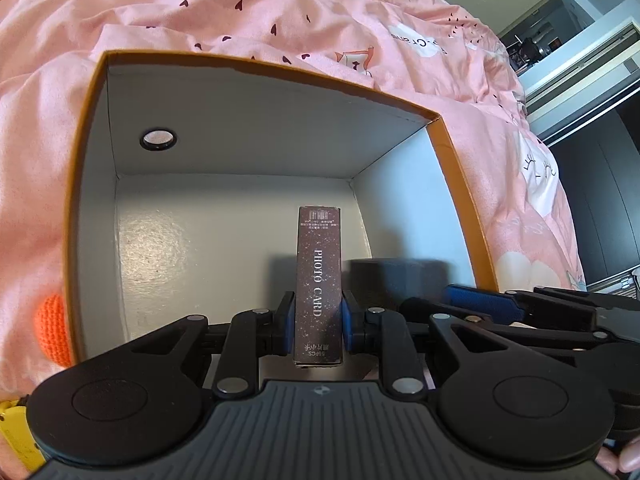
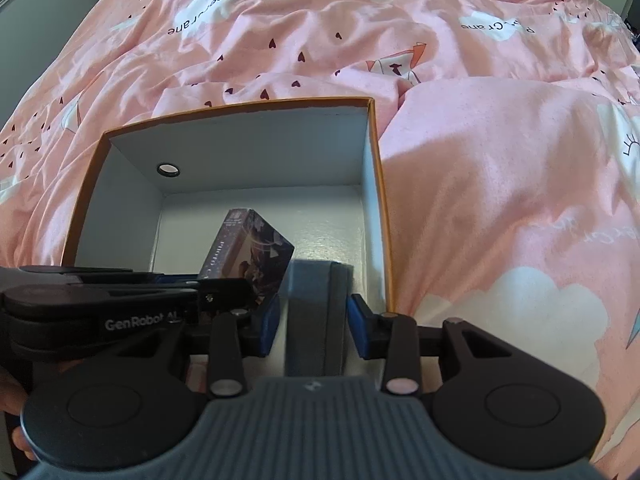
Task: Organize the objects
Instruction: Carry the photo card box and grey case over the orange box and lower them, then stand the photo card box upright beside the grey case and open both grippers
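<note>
An open box with an orange rim (image 1: 256,66) and a white inside rests on a pink duvet. My left gripper (image 1: 318,314) is shut on a slim dark brown box (image 1: 318,256) printed "PHOTO CARD", held on edge and pointing down into the open box. The right wrist view shows that card box (image 2: 250,244) inside the open box (image 2: 240,110), left of centre. My right gripper (image 2: 314,326) is shut on a dark grey case (image 2: 316,312), which hangs inside the box by its right wall. In the left wrist view the grey case (image 1: 396,272) is partly hidden behind the right gripper's blue pad (image 1: 480,300).
Pink printed duvet (image 2: 500,184) surrounds the box on all sides. An orange knitted item (image 1: 52,328) lies against the box's left outer wall, and a yellow object (image 1: 16,436) is at the lower left. The box's far wall has a round hole (image 1: 158,140). A doorway (image 1: 580,52) opens at the far right.
</note>
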Motion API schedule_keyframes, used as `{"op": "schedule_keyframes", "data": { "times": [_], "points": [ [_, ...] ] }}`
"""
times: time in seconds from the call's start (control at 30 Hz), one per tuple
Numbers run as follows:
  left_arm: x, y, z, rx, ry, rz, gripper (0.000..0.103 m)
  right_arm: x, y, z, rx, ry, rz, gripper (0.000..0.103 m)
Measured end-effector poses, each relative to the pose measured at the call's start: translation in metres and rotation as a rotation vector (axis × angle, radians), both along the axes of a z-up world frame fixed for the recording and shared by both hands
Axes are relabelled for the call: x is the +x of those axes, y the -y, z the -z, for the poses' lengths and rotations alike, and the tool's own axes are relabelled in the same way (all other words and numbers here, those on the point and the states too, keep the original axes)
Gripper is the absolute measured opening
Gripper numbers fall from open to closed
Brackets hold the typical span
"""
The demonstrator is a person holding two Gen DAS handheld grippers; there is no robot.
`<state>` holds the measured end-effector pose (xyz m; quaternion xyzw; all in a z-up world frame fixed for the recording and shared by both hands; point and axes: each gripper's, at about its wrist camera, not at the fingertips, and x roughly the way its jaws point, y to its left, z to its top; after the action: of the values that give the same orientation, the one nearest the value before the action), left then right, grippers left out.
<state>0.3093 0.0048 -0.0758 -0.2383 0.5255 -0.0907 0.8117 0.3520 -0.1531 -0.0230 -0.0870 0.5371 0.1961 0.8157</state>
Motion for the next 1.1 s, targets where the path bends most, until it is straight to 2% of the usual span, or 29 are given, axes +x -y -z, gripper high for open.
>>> {"op": "schedule_keyframes", "data": {
  "times": [0.17, 0.3, 0.37, 0.5, 0.67, 0.73, 0.9, 1.1],
  "points": [
    [0.0, 0.004, 0.006, -0.006, 0.023, -0.002, 0.025, -0.003, 0.004, -0.009, 0.028, -0.011, 0.022, 0.041],
    [0.002, 0.01, 0.01, 0.046, 0.03, -0.017, 0.025, -0.019, 0.013, -0.035, 0.059, 0.106, 0.015, 0.041],
    [0.003, 0.014, 0.013, 0.067, 0.03, -0.02, 0.025, -0.025, 0.019, -0.045, 0.083, 0.154, 0.026, 0.045],
    [0.003, 0.023, 0.012, 0.084, 0.041, -0.022, 0.025, -0.026, 0.028, -0.048, 0.039, 0.212, 0.062, 0.045],
    [0.005, 0.033, 0.014, 0.063, 0.035, 0.003, 0.025, -0.021, 0.042, -0.036, 0.064, 0.168, 0.098, 0.045],
    [0.004, 0.037, 0.013, 0.088, 0.038, 0.009, 0.025, -0.021, 0.044, -0.032, 0.065, 0.165, 0.107, 0.045],
    [0.001, 0.037, 0.013, 0.079, 0.015, -0.013, 0.025, -0.023, 0.049, -0.025, 0.072, 0.149, 0.112, 0.045],
    [0.003, 0.037, 0.015, 0.014, -0.015, -0.03, 0.031, -0.027, 0.051, -0.024, 0.086, 0.154, 0.106, 0.045]
  ]
}}
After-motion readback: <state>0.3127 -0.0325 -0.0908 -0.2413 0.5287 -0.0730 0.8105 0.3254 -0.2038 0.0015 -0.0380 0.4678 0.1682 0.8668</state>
